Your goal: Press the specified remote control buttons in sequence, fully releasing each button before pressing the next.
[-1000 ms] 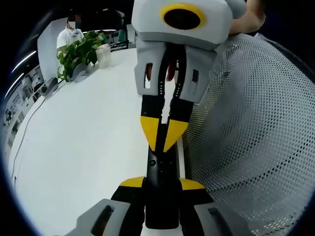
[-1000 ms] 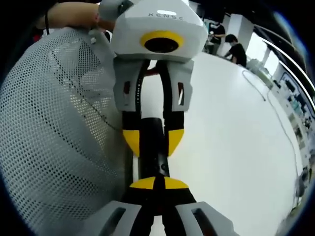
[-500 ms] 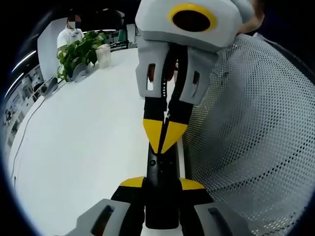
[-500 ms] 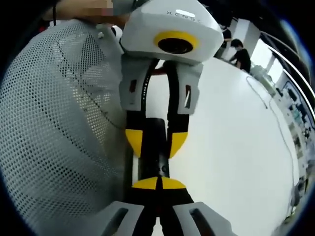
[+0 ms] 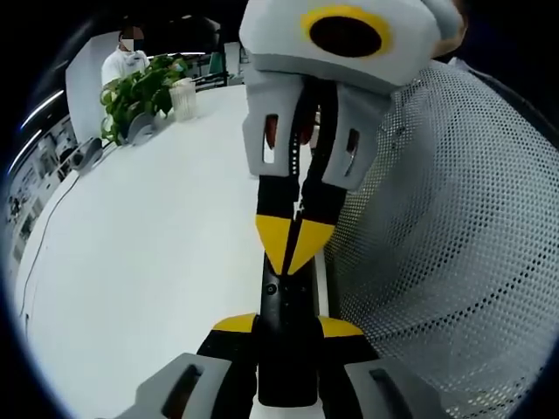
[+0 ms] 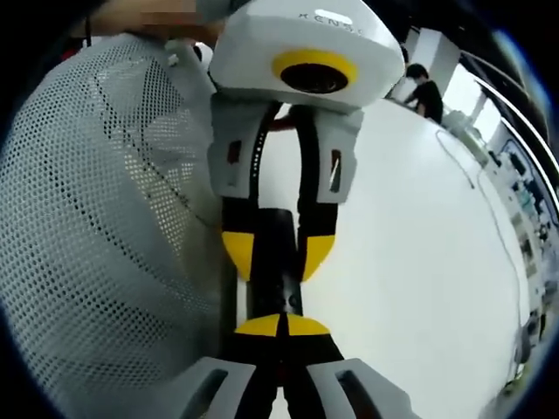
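Observation:
A black remote control point(image 5: 286, 301) is held flat over the white table point(image 5: 148, 244). My left gripper point(image 5: 288, 327) is shut on its near end, one yellow tip on each side. My right gripper point(image 5: 294, 247) comes down from the top of the left gripper view with its yellow tips together, touching the remote's upper face just beyond a small round button. In the right gripper view, my right gripper point(image 6: 280, 326) is shut with its tips on the remote point(image 6: 276, 262). The left gripper point(image 6: 276, 253) faces it there and clamps the remote's sides.
A large white perforated mesh shell point(image 5: 445, 227) stands right beside the remote, also seen as the mesh point(image 6: 96, 236). A potted plant point(image 5: 140, 96) and a person point(image 5: 122, 57) are at the table's far edge. Other people point(image 6: 424, 87) stand at the opposite end.
In the left gripper view the right gripper's yellow tips have drawn together and edged down onto the remote. The left gripper keeps its hold.

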A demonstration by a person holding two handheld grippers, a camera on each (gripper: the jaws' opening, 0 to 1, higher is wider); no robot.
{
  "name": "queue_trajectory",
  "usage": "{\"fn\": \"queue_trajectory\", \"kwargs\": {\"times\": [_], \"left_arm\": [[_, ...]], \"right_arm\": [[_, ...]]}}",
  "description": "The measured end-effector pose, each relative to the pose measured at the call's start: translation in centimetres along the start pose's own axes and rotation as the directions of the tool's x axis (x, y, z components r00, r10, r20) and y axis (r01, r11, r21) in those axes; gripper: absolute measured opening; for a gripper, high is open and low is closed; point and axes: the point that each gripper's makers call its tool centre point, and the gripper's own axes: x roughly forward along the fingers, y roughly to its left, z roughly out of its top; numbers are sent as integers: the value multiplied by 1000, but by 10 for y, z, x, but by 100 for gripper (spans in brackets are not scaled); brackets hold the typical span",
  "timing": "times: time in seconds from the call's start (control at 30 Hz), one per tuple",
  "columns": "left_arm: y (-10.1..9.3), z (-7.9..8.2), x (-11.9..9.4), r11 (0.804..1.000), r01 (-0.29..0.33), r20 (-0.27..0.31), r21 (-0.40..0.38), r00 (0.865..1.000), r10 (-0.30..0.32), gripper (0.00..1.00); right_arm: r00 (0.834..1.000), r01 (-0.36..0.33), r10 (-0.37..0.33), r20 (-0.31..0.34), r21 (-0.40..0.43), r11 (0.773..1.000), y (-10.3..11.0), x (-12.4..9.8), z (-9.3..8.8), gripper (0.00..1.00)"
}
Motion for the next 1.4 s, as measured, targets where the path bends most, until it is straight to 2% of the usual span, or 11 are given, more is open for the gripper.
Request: {"fn": "queue_trajectory", "kwargs": {"times": [0.07,0.17,0.23,0.37,0.47,0.53,0.6,0.7,0.93,1.13,1.4], "left_arm": [[0,0,0,1000,0,-1,1,1000,0,25],[0,0,0,1000,-2,-3,4,1000,2,25],[0,0,0,1000,-5,-5,4,1000,5,25],[0,0,0,1000,-4,-4,2,1000,4,25],[0,0,0,1000,-3,-3,0,1000,3,25],[0,0,1,1000,-3,-3,0,1000,3,25],[0,0,1,1000,-2,-3,2,1000,2,25],[0,0,0,1000,-1,-3,3,1000,1,25],[0,0,0,1000,-2,-1,0,1000,2,25],[0,1,0,1000,-2,-2,-1,1000,2,25],[1,1,1,1000,-1,0,-4,1000,1,25]], "right_arm": [[1000,2,-2,-1,-4,1000,0,-1,0,0],[998,-33,29,50,89,995,-1,-2,0,0],[998,-48,41,53,131,990,-2,-4,-2,0],[1000,-18,18,-1,46,999,1,-5,-7,0],[1000,-19,19,-3,55,998,1,-6,-8,0],[1000,-18,18,1,97,995,0,-6,-9,0],[1000,-11,12,-15,49,999,1,-5,-9,0],[1000,-7,8,-15,63,998,1,-5,-9,0],[999,-44,38,35,170,984,-1,-7,-9,0],[999,-40,37,23,151,988,1,-8,-11,0],[999,-38,37,10,176,984,1,-13,-18,0]]}}
